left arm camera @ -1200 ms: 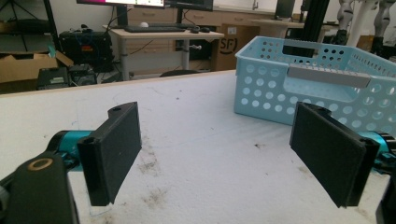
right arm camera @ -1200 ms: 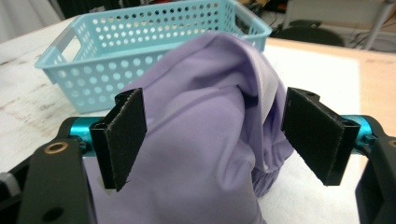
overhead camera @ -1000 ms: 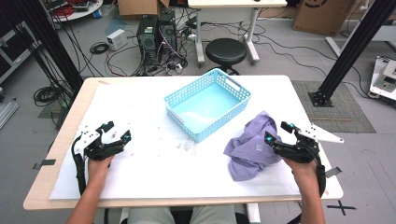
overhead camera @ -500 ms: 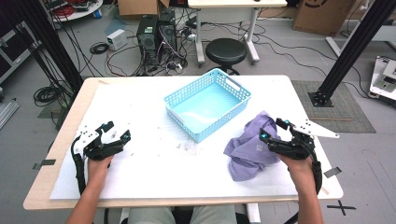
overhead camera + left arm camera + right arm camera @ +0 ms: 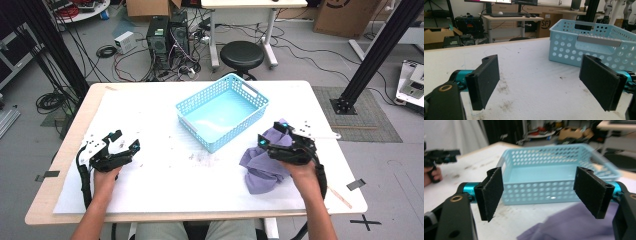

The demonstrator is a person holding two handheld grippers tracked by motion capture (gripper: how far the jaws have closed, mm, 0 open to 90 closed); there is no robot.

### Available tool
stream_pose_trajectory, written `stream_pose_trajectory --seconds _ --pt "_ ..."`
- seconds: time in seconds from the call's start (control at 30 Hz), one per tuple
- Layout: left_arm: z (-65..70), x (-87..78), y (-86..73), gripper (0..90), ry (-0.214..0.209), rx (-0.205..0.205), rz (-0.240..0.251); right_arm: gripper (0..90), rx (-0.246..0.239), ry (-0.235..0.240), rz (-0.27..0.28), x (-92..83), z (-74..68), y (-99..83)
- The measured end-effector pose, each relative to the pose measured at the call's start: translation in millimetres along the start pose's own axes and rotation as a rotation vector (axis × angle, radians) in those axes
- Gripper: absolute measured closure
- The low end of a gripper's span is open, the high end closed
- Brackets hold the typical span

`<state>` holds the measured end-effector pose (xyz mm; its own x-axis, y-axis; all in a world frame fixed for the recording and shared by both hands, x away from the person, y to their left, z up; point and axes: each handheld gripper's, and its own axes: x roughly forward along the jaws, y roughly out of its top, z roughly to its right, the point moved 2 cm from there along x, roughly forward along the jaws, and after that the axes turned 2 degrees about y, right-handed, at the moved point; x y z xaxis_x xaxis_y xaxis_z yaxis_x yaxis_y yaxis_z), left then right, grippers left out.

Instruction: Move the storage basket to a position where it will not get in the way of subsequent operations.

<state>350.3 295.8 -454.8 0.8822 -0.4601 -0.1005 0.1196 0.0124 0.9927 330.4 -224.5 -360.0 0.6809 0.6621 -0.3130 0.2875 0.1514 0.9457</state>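
Observation:
A crumpled purple cloth (image 5: 260,167) lies on the white table right of centre, just in front of a light blue perforated basket (image 5: 216,146). My right gripper (image 5: 270,133) hovers over the cloth's far edge, pointing toward the basket. Its jaws have just been closing a little but still stand wide, with nothing between the pads. In the right gripper view the cloth (image 5: 574,226) spreads below the jaws and the basket (image 5: 549,186) sits straight ahead. My left gripper (image 5: 125,140) rests open near the table's left side, with bare table between its pads (image 5: 484,80).
The basket (image 5: 574,48) is empty and sits diagonally at the table's middle back. A stool (image 5: 242,54), computer towers and cables stand on the floor beyond the table. A black frame post (image 5: 367,65) rises at the right.
My right gripper has moved left and slightly away from the person, across the cloth toward the basket. The left gripper and the cloth have stayed where they were.

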Motion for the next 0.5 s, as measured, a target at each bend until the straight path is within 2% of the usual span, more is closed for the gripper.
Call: stream_pose_trajectory --seconds 0.07,0.2,0.33,0.5 --pt "-0.1 -0.1 0.0 16.6 0.000 0.002 -0.001 27.0 0.011 0.007 -0.015 15.7 -2.8 -2.5" --pt "-0.1 -0.1 0.0 16.6 -0.005 0.004 0.000 31.7 0.051 -0.013 -0.020 37.4 -3.3 -4.8" --pt "-0.2 -0.2 0.0 16.6 -0.008 -0.002 0.004 34.5 0.068 -0.060 -0.035 52.4 -2.4 -5.9" --pt "0.0 -0.3 0.0 16.6 -0.013 0.005 0.002 36.0 0.087 -0.075 -0.057 66.5 -1.5 -6.5"
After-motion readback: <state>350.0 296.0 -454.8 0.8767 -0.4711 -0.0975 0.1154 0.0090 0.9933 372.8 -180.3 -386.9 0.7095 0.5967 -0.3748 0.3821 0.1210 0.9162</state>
